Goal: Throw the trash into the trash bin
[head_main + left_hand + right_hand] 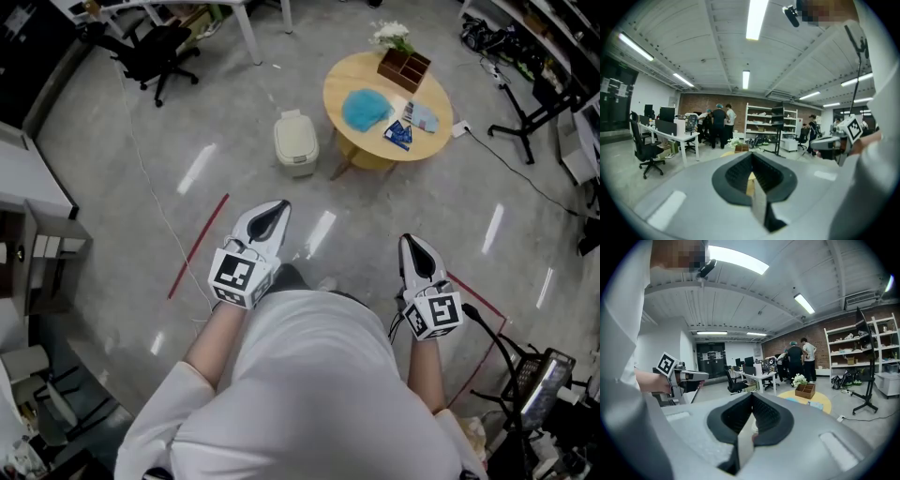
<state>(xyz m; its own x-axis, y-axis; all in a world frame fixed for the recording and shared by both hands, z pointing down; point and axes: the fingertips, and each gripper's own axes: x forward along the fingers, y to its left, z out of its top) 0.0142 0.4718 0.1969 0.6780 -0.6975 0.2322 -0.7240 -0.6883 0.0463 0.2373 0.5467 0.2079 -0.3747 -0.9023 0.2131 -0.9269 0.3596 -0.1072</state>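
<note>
- Grey shiny floor point(141, 187) of a big office room lies under the person, with red tape lines point(197, 247) on it.
- Jaws of the left gripper point(751, 155) are together, and nothing is between them.
- Jaws of the right gripper point(751, 396) are together too, and they hold nothing.
- Both grippers are in front of the person's body, side by side but apart, and point toward the round table point(349, 77).
- The trash bin point(295, 142) is beige and its lid is closed. It stands on the floor just beside the table, well apart from both grippers.
- A blue crumpled piece point(366, 110) lies on the table, near two small packets point(397, 135), a wooden box point(404, 67) and white flowers point(391, 36).
- A black office chair point(155, 52) stands far to the left.
</note>
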